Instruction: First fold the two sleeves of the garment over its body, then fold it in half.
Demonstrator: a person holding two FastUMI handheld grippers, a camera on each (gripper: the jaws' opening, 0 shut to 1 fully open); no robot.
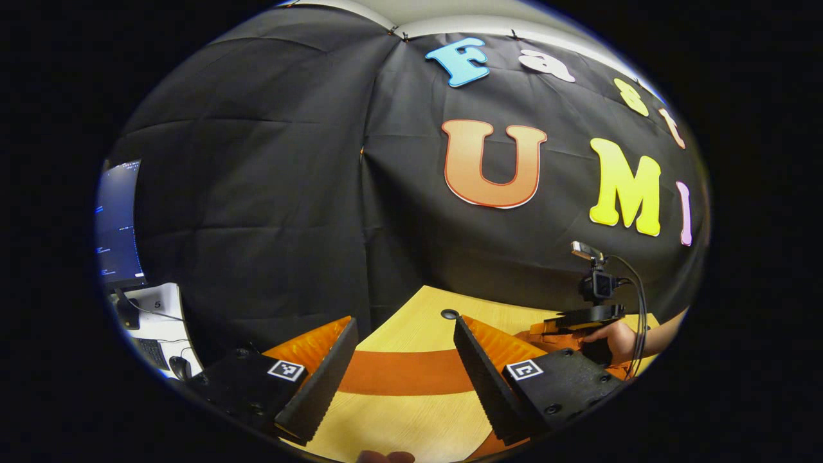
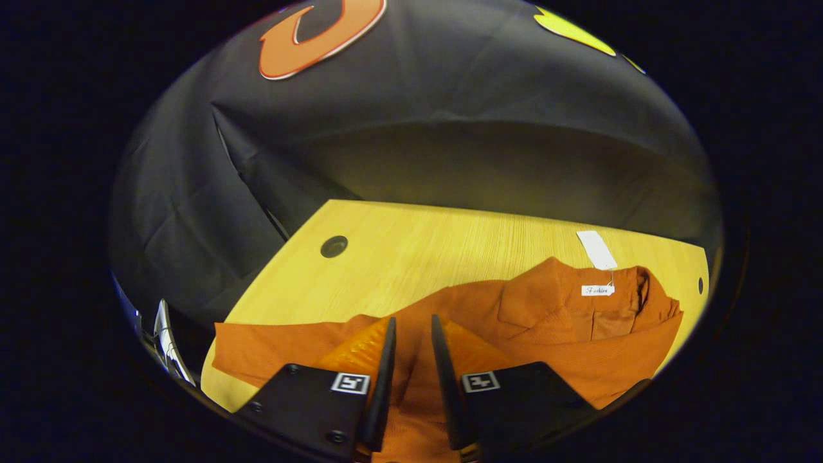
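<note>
Now, in the left gripper view, the left hand-held gripper (image 1: 405, 360) is held above the table (image 1: 411, 418) with its two fingers spread wide and nothing between them. To the far left of this hand-held gripper a monitor (image 1: 117, 225) stands on a white desk (image 1: 157, 321), with a keyboard (image 1: 151, 352) and a mouse (image 1: 179, 368) below it. Just ahead, between the open fingers, an orange band of the garment (image 1: 405, 373) lies flat across the wood. A small round hole (image 1: 449, 314) in the table is a little further ahead. To the right of this hand-held gripper, well apart, a hand (image 1: 614, 341) holds the other hand-held gripper low over the orange cloth; a camera (image 1: 598, 283) with a cable sits on top of it.

In the right gripper view, the right hand-held gripper (image 2: 411, 360) has its fingers drawn close together, with only a narrow gap, and a strip of orange cloth shows in that gap. I cannot tell if the fingers really press the cloth. To its left a sleeve (image 2: 257, 354) stretches out flat toward the table edge. Ahead and to the right lies the collar (image 2: 617, 296) of the garment, with a small label (image 2: 598, 290) and a white tag (image 2: 596, 249) resting on the wood just beyond it.
</note>
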